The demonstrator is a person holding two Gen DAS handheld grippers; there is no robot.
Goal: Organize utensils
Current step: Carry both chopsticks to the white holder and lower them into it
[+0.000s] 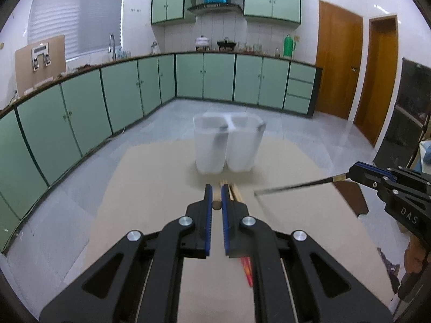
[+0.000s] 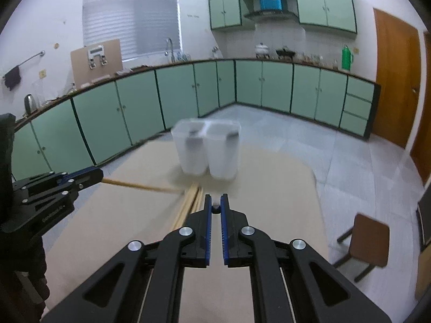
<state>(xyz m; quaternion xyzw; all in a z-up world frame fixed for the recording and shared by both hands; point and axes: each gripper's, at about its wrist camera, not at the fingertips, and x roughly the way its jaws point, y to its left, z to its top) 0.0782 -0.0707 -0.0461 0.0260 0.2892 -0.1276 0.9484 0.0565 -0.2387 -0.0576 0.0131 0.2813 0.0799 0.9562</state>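
Step in hand: each pair of tongs has one stick lifted off the desk [image 1: 150, 177]; I judge this the carry toward the holder, nothing dropped in yet.
Left tongs [image 1: 214, 196]: narrowed onto a pale wooden chopstick [image 2: 140, 186]; in the right wrist view it juts from the tips at the left edge toward the centre, and in the left view its round end shows between the blue pads.
Right tongs [image 2: 216, 202]: pinched on a dark chopstick [image 1: 296, 185], thin and black with a light band near the grip, slanting in from the right edge of the left view.
Holder [image 1: 228, 145]: a twin-cup tub of frosted white plastic, rounded corners, standing upright at frame centre, far end of the desk. Something dark shows in each cup; too blurred to name.
Remaining chopsticks [image 2: 188, 202]: a bundle of bare wood sticks lying flat just in front of the holder, below centre; a red one [image 1: 246, 269] peeks under the left tongs, lower centre.
Desk: matte beige board, smooth.
Next move, as I see it: tip each stick upright, line it over a cup mouth, then ease the grip. Long thin sticks will swing, so the far ends could knock the light tub.
Surroundings: a brown chair [image 2: 369, 245] at lower right.
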